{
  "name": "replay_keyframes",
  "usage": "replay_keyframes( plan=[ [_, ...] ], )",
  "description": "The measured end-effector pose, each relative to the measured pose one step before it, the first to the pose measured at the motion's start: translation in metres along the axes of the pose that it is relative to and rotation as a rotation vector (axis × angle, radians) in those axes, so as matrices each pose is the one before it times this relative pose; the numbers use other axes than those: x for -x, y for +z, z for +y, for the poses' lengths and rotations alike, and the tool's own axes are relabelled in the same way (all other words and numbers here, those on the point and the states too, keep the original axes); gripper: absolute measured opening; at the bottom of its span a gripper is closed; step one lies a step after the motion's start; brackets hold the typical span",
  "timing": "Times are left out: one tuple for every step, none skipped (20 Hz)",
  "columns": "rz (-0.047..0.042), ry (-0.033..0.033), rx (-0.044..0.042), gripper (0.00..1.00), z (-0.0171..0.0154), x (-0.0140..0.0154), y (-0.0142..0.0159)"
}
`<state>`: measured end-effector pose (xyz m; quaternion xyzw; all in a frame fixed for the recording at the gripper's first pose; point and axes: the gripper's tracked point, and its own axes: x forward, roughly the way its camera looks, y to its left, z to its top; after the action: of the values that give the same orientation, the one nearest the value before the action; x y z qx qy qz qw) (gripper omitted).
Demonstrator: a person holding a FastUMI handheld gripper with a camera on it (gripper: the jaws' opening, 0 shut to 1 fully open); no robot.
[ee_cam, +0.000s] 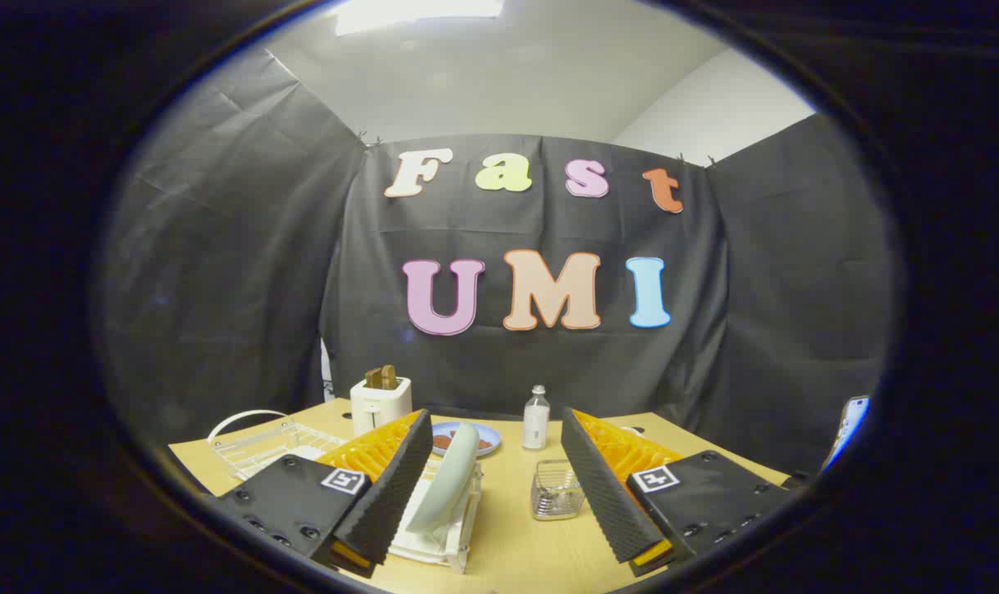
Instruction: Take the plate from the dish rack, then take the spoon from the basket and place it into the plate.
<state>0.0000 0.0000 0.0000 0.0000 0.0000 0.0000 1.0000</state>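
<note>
I am holding my gripper (495, 495) wide open over the pale wooden table (507, 544). The pale green round plate (448, 478) is standing upright in the white dish rack (433, 536), just beside my left finger; the small wire basket (555, 491) is sitting right of that rack, between my fingers.

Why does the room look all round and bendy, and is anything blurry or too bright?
Gripper view: the fisheye lens bends the table edges and walls; a ceiling light is blown out white; the plate in the dish rack looks sharp; the open gripper fingers look huge from closeness.
</note>
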Motion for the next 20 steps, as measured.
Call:
replay_keyframes(
  plan=[
    [0.00112,-0.00198,-0.00061,1.00,-0.00001,0.00032,-0.00085],
    [0.00255,-0.00144,0.00030,1.00,0.00027,0.00006,-0.00033],
    [0.00229,-0.00056,0.00334,1.00,-0.00045,0.00084,-0.00190],
    [0.00135,-0.00230,0.00534,1.00,-0.00051,0.00039,0.00041],
    [0.00094,-0.00343,0.00575,1.00,-0.00107,0.00062,-0.00145],
    [0.00142,-0.00387,0.00250,1.00,-0.00103,0.00023,-0.00019],
    [0.00034,-0.00196,-0.00127,1.00,-0.00046,0.00066,-0.00123],
    [0.00011,-0.00050,-0.00289,1.00,-0.00023,0.00025,0.00056],
    [-0.00001,-0.00078,-0.00206,1.00,-0.00023,-0.00038,-0.00088],
    [0.00013,-0.00217,-0.00087,1.00,-0.00122,0.00067,0.00027],
    [0.00028,-0.00206,-0.00009,1.00,-0.00101,-0.00024,-0.00092],
    [-0.00034,-0.00240,0.00026,1.00,-0.00106,0.00051,0.00012],
    [-0.00060,-0.00160,-0.00016,1.00,-0.00076,0.00059,-0.00048],
    [-0.00018,0.00001,-0.00123,1.00,-0.00031,0.00038,0.00012],
    [-0.00044,0.00088,-0.00185,1.00,0.00062,-0.00022,-0.00068],
    [0.00066,-0.00013,-0.00123,1.00,-0.00043,-0.00019,-0.00008],
    [0.00188,-0.00359,0.00103,1.00,-0.00066,-0.00001,-0.00054],
    [0.00005,-0.00176,0.00225,1.00,-0.00108,-0.00005,-0.00007],
    [-0.00080,0.00060,0.00041,1.00,0.00068,0.00005,0.00027],
    [-0.00079,0.00153,-0.00074,1.00,0.00138,-0.00051,0.00090]
  ],
)
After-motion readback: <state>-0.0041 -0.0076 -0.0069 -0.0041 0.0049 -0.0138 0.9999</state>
